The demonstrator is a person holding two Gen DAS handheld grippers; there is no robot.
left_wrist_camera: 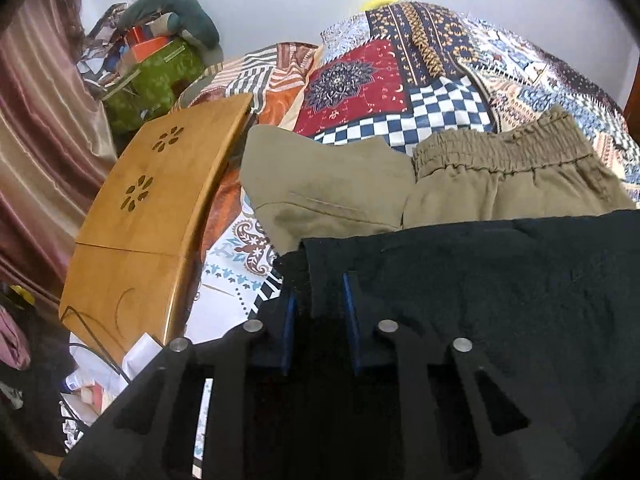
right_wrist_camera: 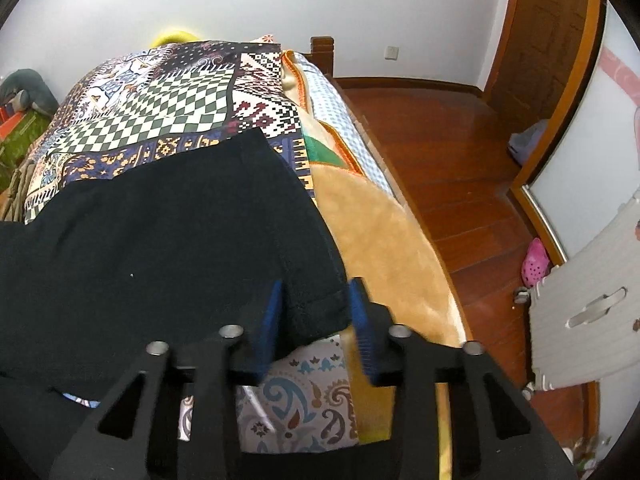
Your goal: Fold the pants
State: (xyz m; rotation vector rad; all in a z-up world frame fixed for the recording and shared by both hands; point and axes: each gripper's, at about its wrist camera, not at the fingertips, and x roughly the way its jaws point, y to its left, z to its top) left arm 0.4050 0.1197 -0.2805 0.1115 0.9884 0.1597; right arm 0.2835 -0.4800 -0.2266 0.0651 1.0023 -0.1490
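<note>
Straddling opposite corners of the black pants (right_wrist_camera: 160, 248), the left gripper (left_wrist_camera: 320, 300) and right gripper (right_wrist_camera: 316, 308) stand parted, cloth between unclosed jaws; pants lie on the bed's patterned quilt (right_wrist_camera: 180, 92), khaki pants (left_wrist_camera: 500, 184) beyond.

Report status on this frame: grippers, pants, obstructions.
Left hand-held gripper open astride the black pants corner. Right hand-held gripper open around the hem corner, not clamped. Khaki pants lie just beyond, edge under the black pair.
</note>
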